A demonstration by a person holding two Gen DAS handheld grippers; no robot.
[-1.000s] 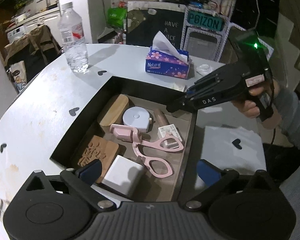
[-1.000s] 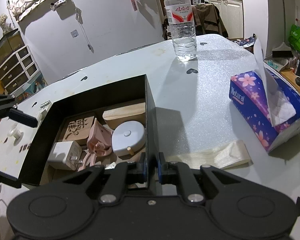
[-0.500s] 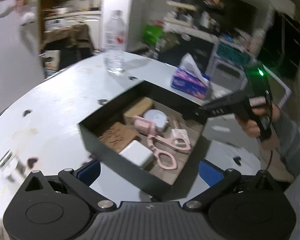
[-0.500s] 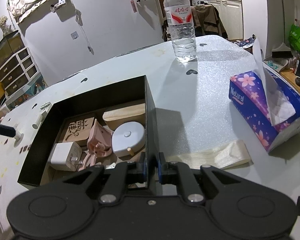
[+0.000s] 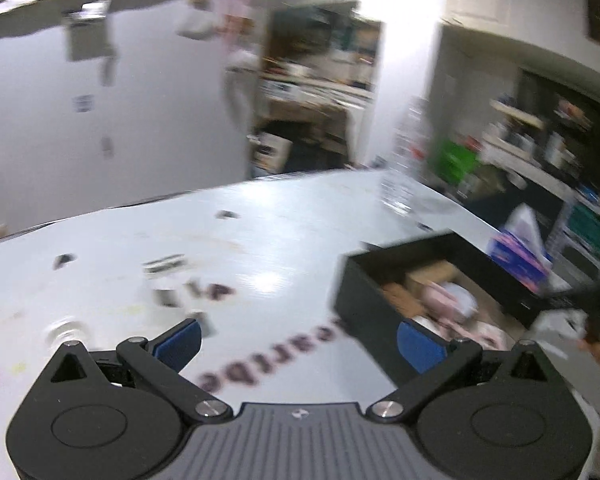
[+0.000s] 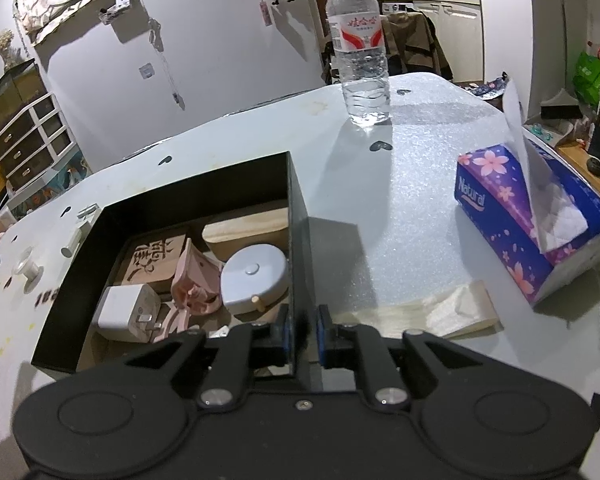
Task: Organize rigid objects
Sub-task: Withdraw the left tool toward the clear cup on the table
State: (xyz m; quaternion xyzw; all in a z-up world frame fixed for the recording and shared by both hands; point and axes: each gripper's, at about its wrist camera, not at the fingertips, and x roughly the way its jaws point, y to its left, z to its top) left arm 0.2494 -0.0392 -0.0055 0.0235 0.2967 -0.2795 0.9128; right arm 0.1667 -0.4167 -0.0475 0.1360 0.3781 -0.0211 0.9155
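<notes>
While the right gripper (image 6: 303, 330) is straddling the box (image 6: 298, 216) wall, its jaws are opening. The left gripper (image 5: 298, 344) is hanging wide apart over the table (image 5: 260, 248), holding nothing.

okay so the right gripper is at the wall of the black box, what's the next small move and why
Probably finish letting go and back off. The right gripper straddles the black box wall with its jaws opening, a sliver of gap already showing at the pads. The box sits flat on the table, items inside.

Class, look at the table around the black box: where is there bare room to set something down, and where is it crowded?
Bare tabletop lies between the black box, the water bottle and the tissue box. Another bare stretch lies beyond the box's far wall. Inside the box is crowded: charger, round case, wooden pieces.
</notes>
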